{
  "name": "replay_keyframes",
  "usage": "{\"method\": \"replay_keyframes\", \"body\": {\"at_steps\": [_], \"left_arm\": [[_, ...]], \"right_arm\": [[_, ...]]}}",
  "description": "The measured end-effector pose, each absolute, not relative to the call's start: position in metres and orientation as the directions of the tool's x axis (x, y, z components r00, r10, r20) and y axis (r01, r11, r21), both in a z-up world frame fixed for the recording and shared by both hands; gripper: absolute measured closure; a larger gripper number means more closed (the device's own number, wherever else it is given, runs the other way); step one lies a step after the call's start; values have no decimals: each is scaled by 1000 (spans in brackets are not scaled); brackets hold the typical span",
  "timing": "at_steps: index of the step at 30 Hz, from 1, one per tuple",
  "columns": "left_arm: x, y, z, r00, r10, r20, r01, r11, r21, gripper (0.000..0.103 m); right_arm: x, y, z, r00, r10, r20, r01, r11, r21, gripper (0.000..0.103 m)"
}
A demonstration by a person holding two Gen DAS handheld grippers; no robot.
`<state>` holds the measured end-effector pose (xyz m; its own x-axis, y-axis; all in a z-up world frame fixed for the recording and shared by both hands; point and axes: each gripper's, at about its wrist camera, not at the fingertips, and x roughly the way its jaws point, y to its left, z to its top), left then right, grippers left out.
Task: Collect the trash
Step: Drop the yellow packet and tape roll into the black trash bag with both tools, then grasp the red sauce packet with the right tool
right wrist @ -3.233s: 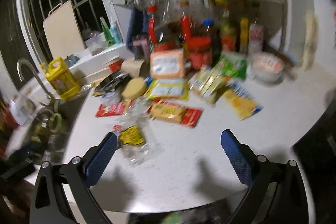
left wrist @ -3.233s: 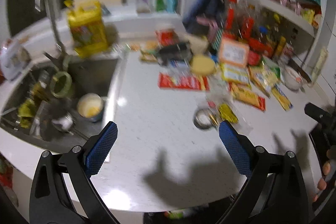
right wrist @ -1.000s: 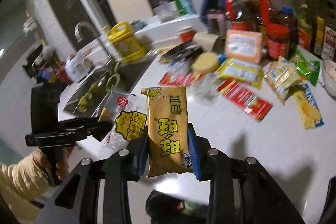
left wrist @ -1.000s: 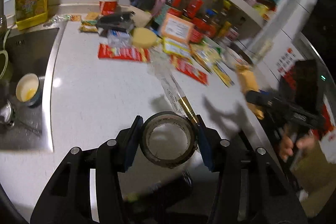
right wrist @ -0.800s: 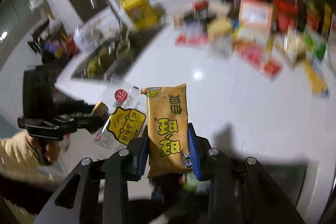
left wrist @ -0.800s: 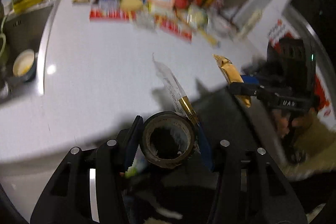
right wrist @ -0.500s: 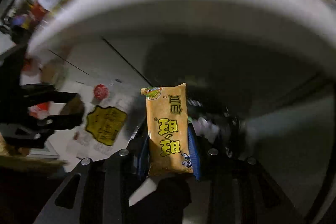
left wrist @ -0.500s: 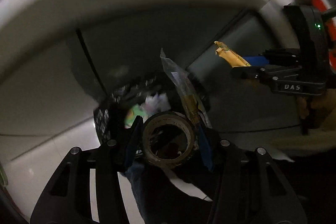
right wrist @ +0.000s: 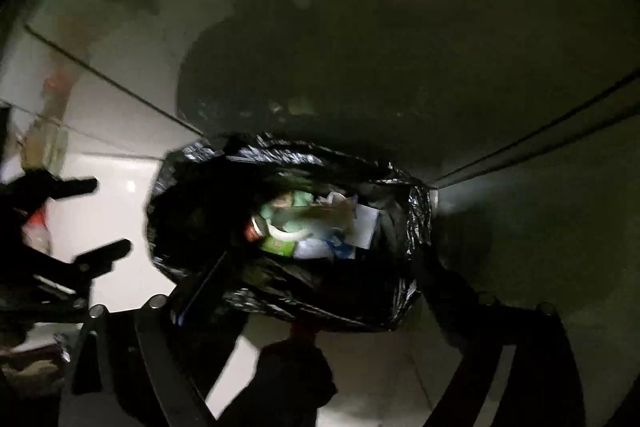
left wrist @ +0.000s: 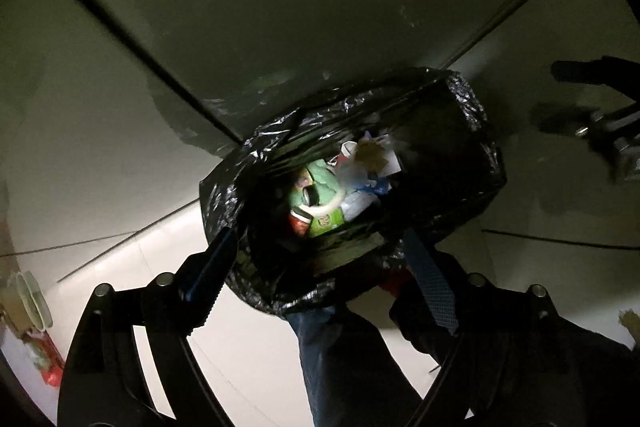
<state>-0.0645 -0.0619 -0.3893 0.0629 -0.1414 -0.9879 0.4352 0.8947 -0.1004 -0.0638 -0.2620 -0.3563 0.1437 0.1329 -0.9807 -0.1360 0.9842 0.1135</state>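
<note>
Above the floor (left wrist: 100,163) | left view only: person's leg (left wrist: 344,355) | bin bag (left wrist: 472,131) holds trash (left wrist: 340,187) | left claw (left wrist: 324,275), right claw (right wrist: 316,279): jaws just spread wide, empty, over bag mouth

Bin liner (left wrist: 476,147): thin black plastic film, crinkled, glossy, catches light along the folds; same look in right wrist view (right wrist: 416,211).
Trash inside (left wrist: 332,187): mixed; white paper scraps, matt; green printed wrapper, slight sheen; small red can-like item w/ shiny rim, material unclear.
Floor (left wrist: 120,267): pale tiles, smooth, glossy, w/ dark grout lines; bright highlight in right view (right wrist: 120,187).
Cabinet front (left wrist: 320,7): flat panel, smooth, satin grey-green, dim.
Left gripper (left wrist: 320,267): body black matt plastic, silver metal bolts (left wrist: 101,289); pads (left wrist: 434,291) blue, knurled rubbery texture.
Right gripper (right wrist: 320,287): black matt plastic, metal bolts; too dark for pads.
Trouser leg (left wrist: 340,347): blue denim cloth, matt.
</note>
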Motion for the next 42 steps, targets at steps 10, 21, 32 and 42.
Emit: {"method": "replay_keyframes", "body": {"at_steps": [10, 21, 32, 42], "left_arm": [[-70, -42, -185, 385, -355, -852, 433, 885, -173, 14], [-41, -52, -102, 568, -346, -747, 342, 925, -168, 14], [-18, -53, -113, 532, -343, -774, 321, 928, -190, 14], [94, -91, -117, 534, -350, -769, 334, 924, -188, 14]], "right_arm": [[-54, -261, -98, 626, 394, -673, -330, 916, 230, 5], [150, -293, -113, 608, 215, -764, -255, 965, 68, 6], [193, -294, -146, 499, 223, -837, -361, 932, 34, 53], [116, -319, -124, 568, 309, -763, -280, 944, 175, 61]]}}
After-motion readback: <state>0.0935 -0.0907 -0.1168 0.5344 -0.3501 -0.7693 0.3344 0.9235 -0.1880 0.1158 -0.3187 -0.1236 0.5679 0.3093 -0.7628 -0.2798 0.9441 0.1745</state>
